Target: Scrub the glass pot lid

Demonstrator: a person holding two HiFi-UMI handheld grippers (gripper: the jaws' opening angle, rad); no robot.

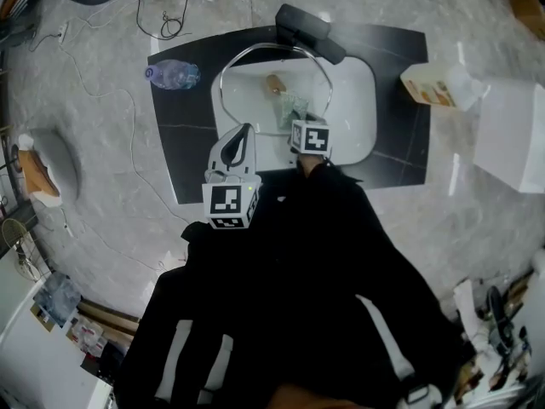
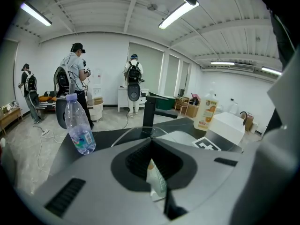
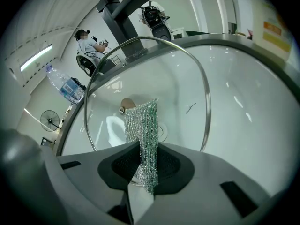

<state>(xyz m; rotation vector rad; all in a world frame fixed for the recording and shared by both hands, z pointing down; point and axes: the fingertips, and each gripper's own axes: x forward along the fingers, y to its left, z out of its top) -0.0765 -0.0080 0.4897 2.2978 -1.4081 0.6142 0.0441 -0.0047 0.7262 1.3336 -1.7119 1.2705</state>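
Your left gripper (image 1: 243, 139) has its fingers pressed together on the edge of the glass pot lid (image 1: 255, 92) – in the left gripper view the thin glass runs straight down between the pads, with the metal rim arcing away to the left. The lid sits tipped up on its edge inside the white sink (image 1: 359, 100), its brown knob (image 3: 126, 103) toward the black faucet (image 1: 306, 28). Your right gripper (image 3: 146, 159) is pinching a silver-green mesh scrubber (image 3: 144, 125); the fingers are clamped on its lower part and the free end stands up against the glass near the knob, well inside the rim. In the head view the two grippers are near each other at the front edge of the basin, left one on the lid's lower left rim, right one over the middle of the glass. On the dark surface (image 1: 183, 143) around the sink a water bottle (image 1: 173, 73) lies to the left, and a detergent bottle (image 1: 434, 88) lies to the right beside a white box (image 1: 511, 135).
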